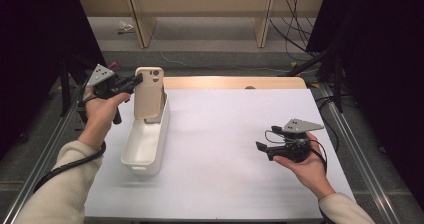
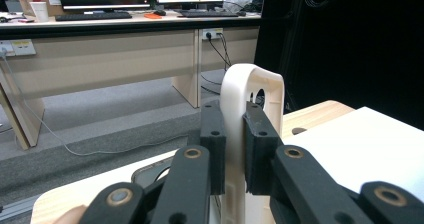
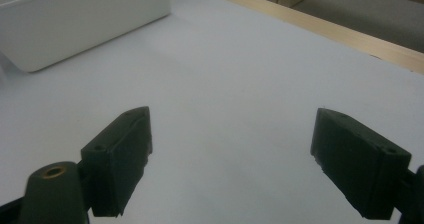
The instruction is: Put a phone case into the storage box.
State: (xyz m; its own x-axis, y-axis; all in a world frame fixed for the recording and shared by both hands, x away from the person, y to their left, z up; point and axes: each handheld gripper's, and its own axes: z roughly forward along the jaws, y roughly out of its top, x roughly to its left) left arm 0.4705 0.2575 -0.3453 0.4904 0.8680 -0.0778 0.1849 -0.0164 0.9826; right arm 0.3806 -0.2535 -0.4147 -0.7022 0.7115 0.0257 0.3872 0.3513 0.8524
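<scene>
Left gripper view looks along the left claw (image 2: 234, 149), whose two black pads are pressed against either face of a cream phone case (image 2: 252, 91), clamping it near one long edge so that the case stands upright between them, its rounded top and camera cutout rising above the pads. In the high view the same left claw (image 1: 136, 80) grips the phone case (image 1: 148, 91) from the side, and the case stands on end with its lower edge down inside the far end of a long white bin (image 1: 145, 146) that lies just below and beside this claw on the white tabletop (image 1: 225, 134). The left hand (image 1: 101, 111) holds the tool level, its cable trailing back along the cream sleeve (image 1: 60, 184). Well apart from that claw, across the tabletop, the right claw (image 1: 264, 149) rests low in the right hand (image 1: 302, 166), pointing toward the bin. In the right gripper view the right claw (image 3: 230, 159) stands wide with nothing between its pads, bare white tabletop (image 3: 240, 74) ahead of it and a corner of the white bin (image 3: 85, 19) farther off.
</scene>
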